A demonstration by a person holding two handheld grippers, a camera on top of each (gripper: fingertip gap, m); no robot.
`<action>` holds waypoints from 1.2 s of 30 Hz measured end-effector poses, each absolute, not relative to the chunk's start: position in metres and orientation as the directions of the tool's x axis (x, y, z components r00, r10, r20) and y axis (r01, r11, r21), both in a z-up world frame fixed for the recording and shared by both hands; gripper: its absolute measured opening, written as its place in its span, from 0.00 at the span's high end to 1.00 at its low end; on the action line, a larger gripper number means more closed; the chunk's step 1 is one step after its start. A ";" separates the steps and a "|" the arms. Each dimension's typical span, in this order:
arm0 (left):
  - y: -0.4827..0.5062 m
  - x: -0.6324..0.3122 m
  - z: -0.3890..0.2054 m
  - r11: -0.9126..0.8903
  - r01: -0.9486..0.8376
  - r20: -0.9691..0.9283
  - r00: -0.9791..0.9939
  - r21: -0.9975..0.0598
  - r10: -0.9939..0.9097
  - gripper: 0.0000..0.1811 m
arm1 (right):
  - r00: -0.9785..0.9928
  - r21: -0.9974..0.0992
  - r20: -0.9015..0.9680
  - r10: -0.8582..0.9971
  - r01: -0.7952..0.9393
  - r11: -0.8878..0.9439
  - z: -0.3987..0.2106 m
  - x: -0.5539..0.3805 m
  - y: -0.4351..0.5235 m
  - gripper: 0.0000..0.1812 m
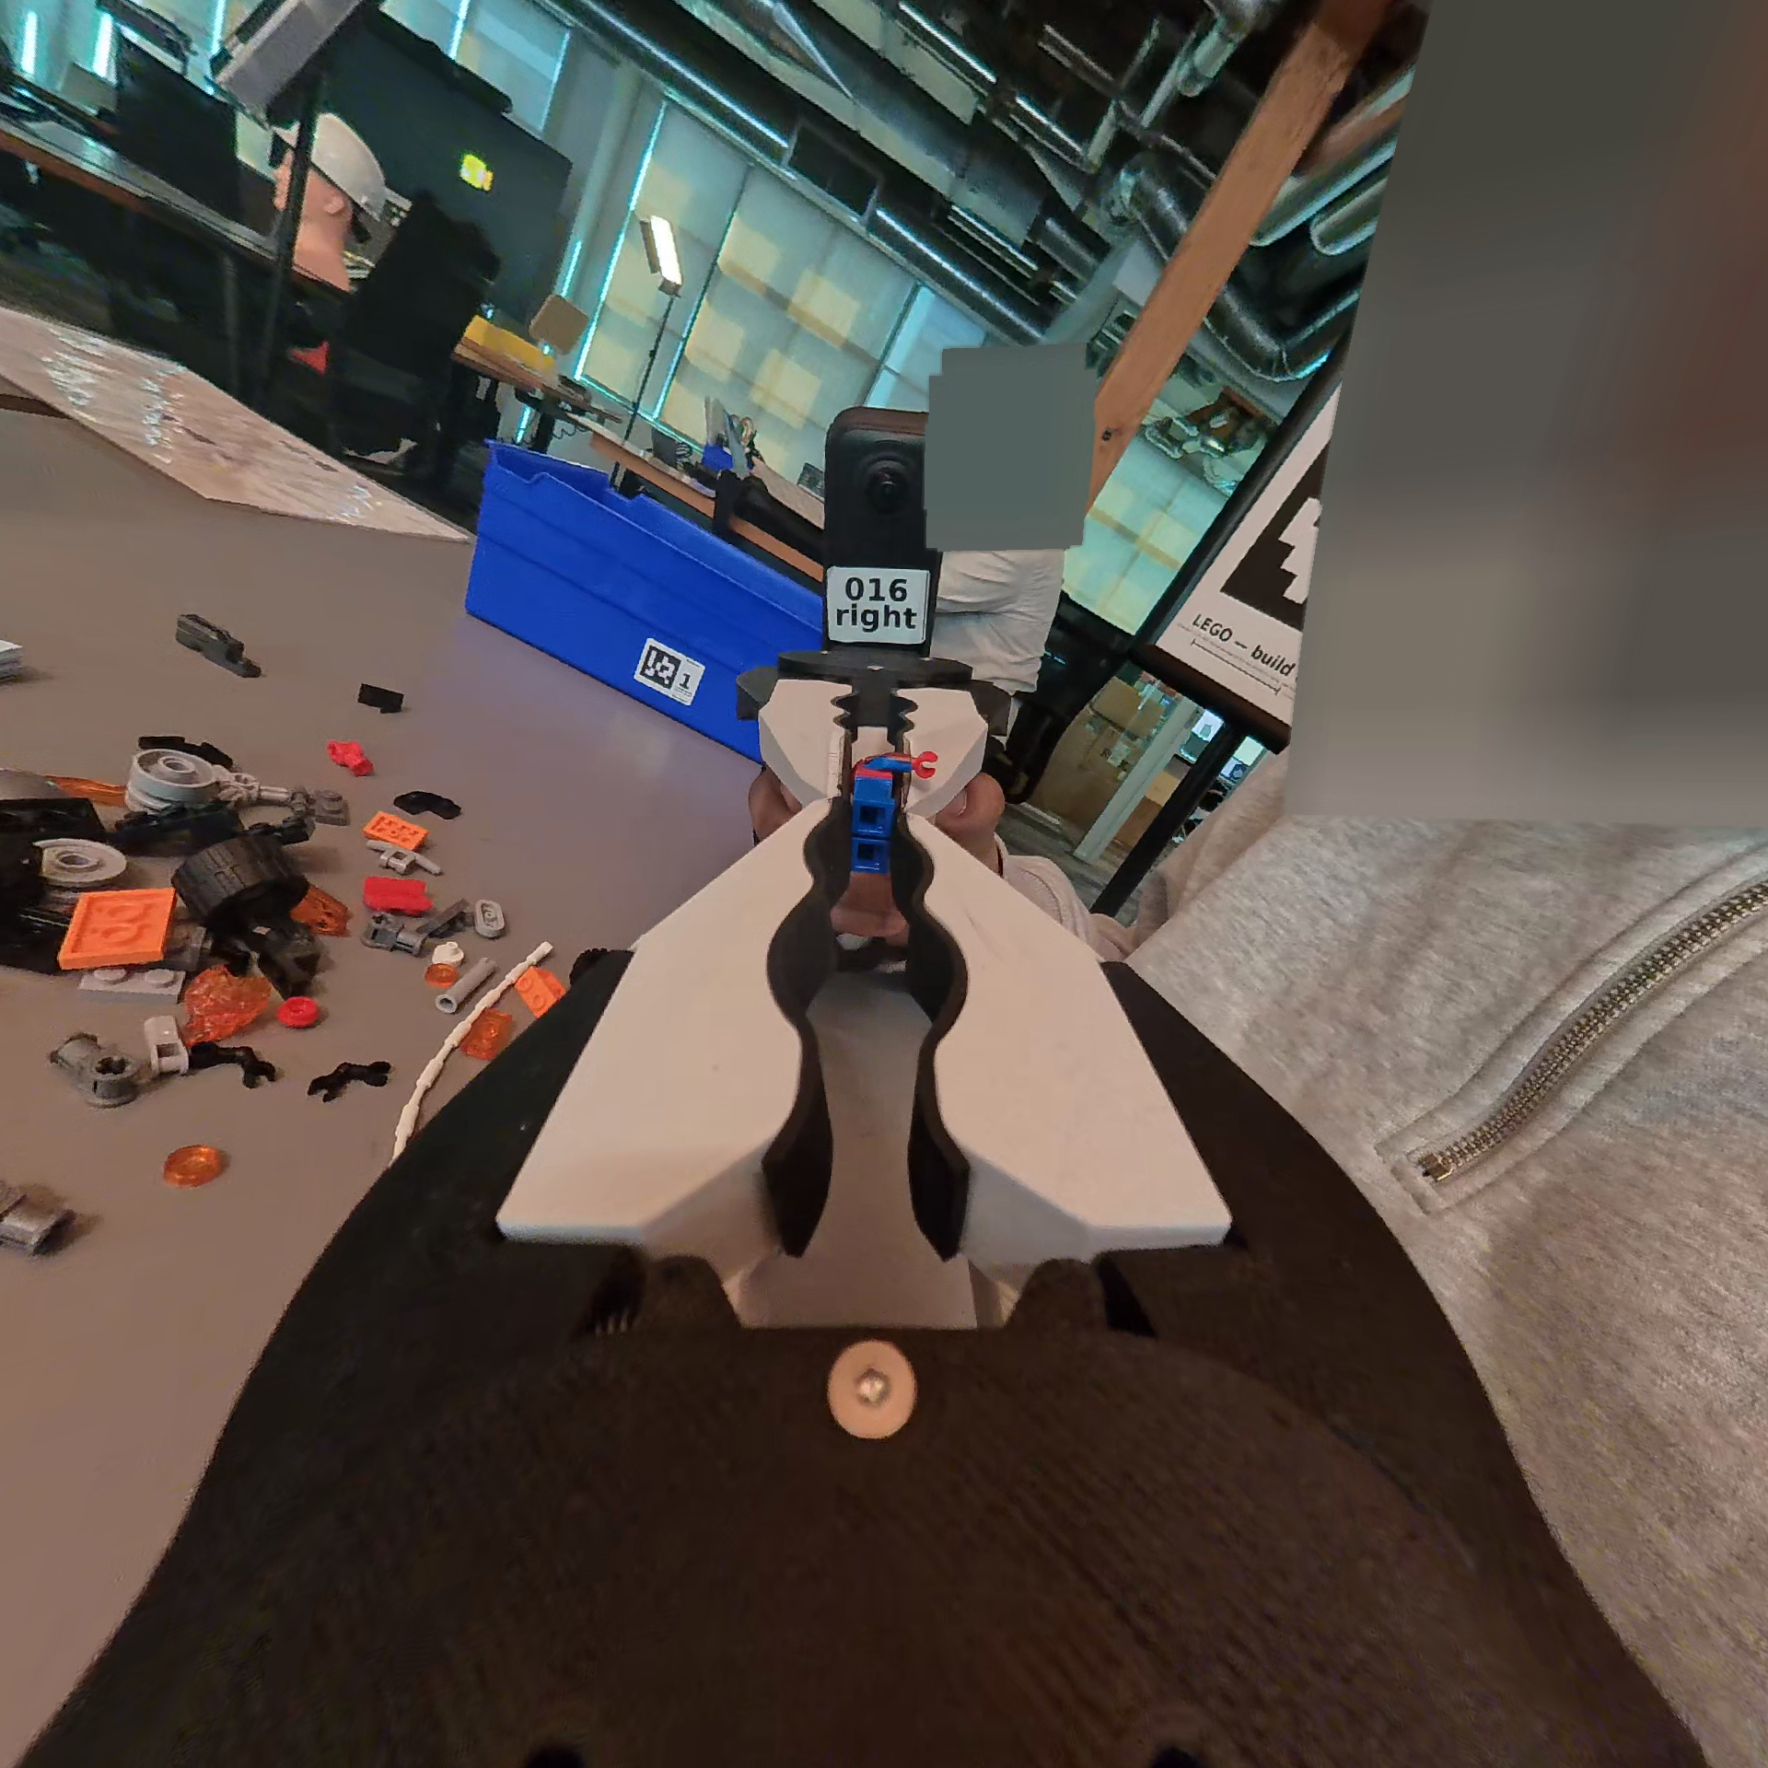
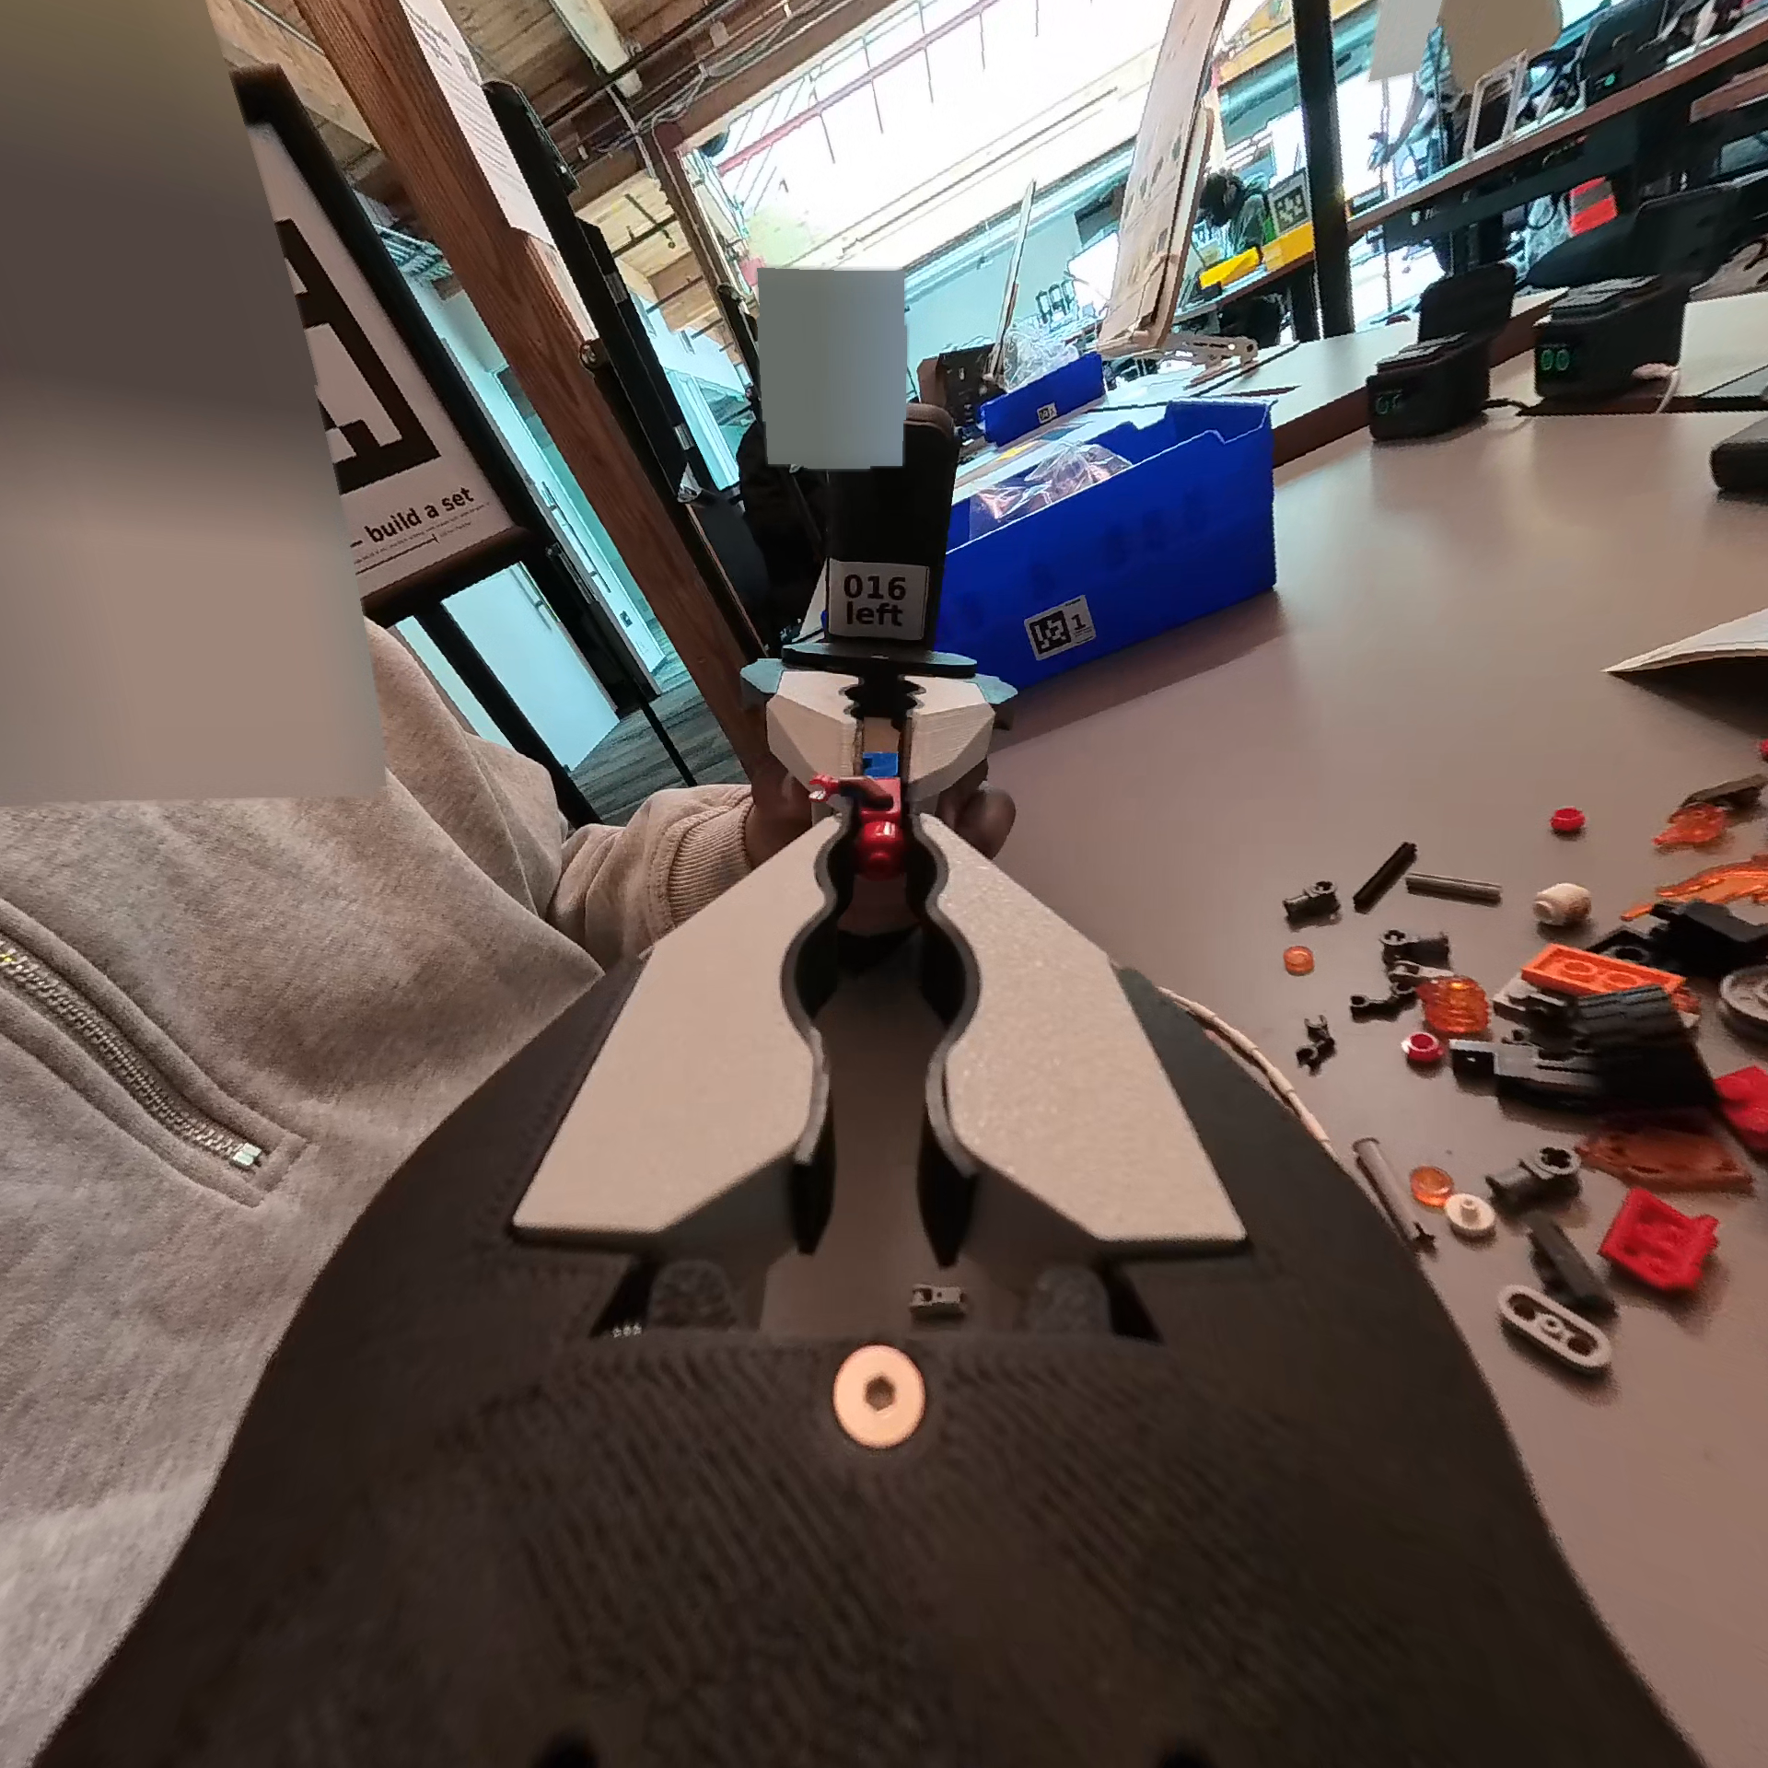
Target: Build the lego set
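Both grippers are held up off the table, tip to tip, with a small Lego figure between them. My left gripper (image 1: 871,847) is shut on the figure's blue legs (image 1: 869,825). My right gripper (image 2: 875,847) is shut on its red round head end (image 2: 877,849). A thin red arm with a claw hand (image 1: 923,762) sticks out sideways; it also shows in the right wrist view (image 2: 830,786). The right gripper (image 1: 872,741) faces me in the left wrist view, the left gripper (image 2: 878,741) in the right wrist view. I cannot tell whether the blue and red parts are fully joined.
Loose orange, red, black and grey pieces (image 1: 239,909) lie scattered on the grey table (image 1: 574,765), also shown in the right wrist view (image 2: 1579,1033). A blue bin (image 1: 612,574) stands behind them. A grey zip sweater (image 1: 1435,1100) is close on the other side. My left and right fingertips are right by each other.
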State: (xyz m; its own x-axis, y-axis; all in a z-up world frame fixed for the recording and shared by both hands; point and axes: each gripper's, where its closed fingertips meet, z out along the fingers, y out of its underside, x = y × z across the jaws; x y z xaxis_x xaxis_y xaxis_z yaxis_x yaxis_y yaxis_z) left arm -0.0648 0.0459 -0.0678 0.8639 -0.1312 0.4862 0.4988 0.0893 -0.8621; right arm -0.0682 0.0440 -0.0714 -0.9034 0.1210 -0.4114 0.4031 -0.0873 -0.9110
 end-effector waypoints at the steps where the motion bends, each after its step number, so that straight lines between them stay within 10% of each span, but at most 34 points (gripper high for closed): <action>1: 0.046 -0.065 -0.068 0.090 0.501 0.489 0.862 -0.860 -0.133 0.97 | -0.902 -0.910 -0.414 0.119 0.406 -0.088 -0.071 -0.068 0.044 0.96; 36: 0.048 -0.066 -0.066 0.132 0.477 0.465 0.878 -0.869 -0.112 0.92 | -0.842 -0.836 -0.537 0.050 0.523 -0.168 -0.068 -0.074 0.051 0.96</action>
State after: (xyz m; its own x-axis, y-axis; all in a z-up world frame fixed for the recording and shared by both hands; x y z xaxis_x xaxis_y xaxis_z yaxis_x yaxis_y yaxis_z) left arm -0.0664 0.0476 -0.0656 0.8783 -0.1120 0.4649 0.4768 0.1324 -0.8690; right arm -0.0745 0.0505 -0.0678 -0.8420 0.0499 -0.5371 0.5230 -0.1685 -0.8355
